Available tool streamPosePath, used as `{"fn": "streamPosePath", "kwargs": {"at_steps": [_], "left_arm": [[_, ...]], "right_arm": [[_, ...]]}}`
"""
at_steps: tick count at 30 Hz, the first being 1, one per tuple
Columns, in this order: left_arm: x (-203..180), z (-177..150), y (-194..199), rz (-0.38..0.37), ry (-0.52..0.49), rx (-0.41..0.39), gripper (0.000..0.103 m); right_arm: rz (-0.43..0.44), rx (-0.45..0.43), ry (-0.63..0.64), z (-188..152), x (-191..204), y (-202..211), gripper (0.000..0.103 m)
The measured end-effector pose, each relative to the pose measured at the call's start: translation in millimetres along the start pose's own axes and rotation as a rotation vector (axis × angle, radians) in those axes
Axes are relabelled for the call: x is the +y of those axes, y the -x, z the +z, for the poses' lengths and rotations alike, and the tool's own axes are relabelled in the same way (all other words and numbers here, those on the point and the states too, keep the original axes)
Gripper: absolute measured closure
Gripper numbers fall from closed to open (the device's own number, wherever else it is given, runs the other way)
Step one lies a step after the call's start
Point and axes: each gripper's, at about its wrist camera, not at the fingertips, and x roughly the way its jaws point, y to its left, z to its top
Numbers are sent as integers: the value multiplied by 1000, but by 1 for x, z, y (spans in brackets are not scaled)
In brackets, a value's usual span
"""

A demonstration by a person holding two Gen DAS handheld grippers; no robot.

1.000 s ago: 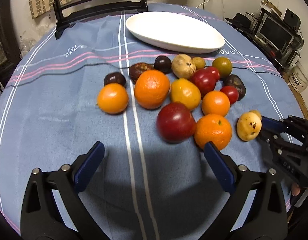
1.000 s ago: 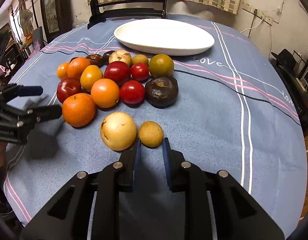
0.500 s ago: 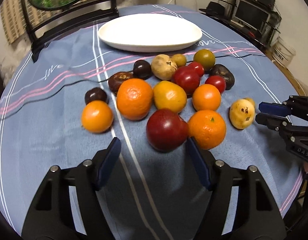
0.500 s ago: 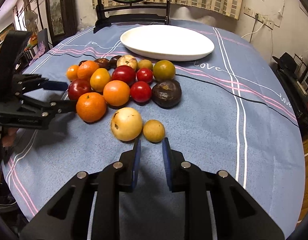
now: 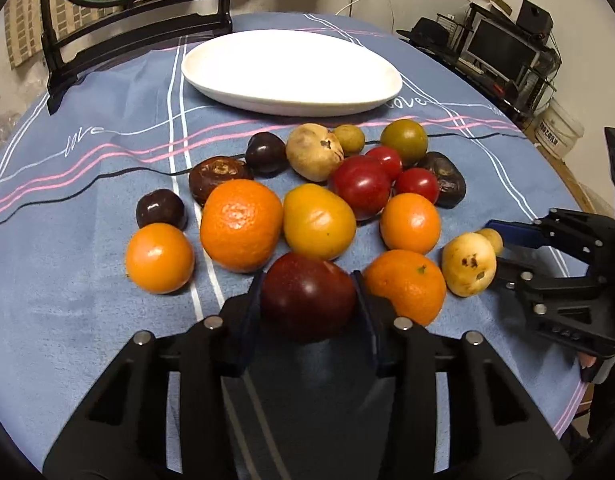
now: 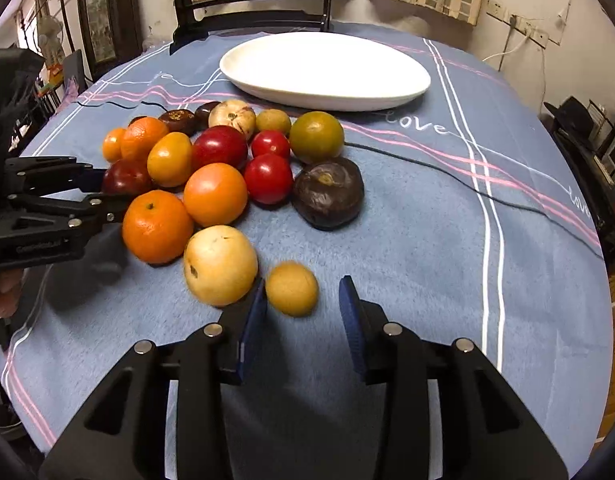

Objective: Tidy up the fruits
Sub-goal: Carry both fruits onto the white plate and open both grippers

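A cluster of fruits lies on the blue tablecloth before an empty white plate, which also shows in the right wrist view. My left gripper is shut on a dark red apple at the near edge of the cluster, on the cloth; it shows in the right wrist view too. My right gripper is open with its pads on either side of a small yellow-brown fruit, not touching it. A pale round fruit sits just left of it. An orange lies right of the apple.
A dark chair back stands behind the plate. A black cable crosses the cloth at right. A desk with a monitor and a white bucket stand beyond the table's right edge.
My left gripper moved forward and closed on the dark red apple. My right gripper opened and moved forward around the small yellow-brown fruit.
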Motion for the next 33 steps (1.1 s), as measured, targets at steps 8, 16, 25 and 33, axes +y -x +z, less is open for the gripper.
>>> {"fn": "streamPosePath", "kwargs": {"at_steps": [8, 16, 25, 33], "left_arm": [[2, -1, 1, -11, 19, -2, 60], [-3, -8, 16, 10, -34, -12, 61], [2, 52, 60, -21, 2, -133, 61], [15, 138, -19, 84, 85, -75, 61]], "right_arm": [[17, -32, -7, 0, 3, 12, 78], [13, -101, -34, -1, -10, 39, 78], [3, -234, -24, 54, -19, 58, 78], [-3, -190, -46, 126, -23, -6, 78]]}}
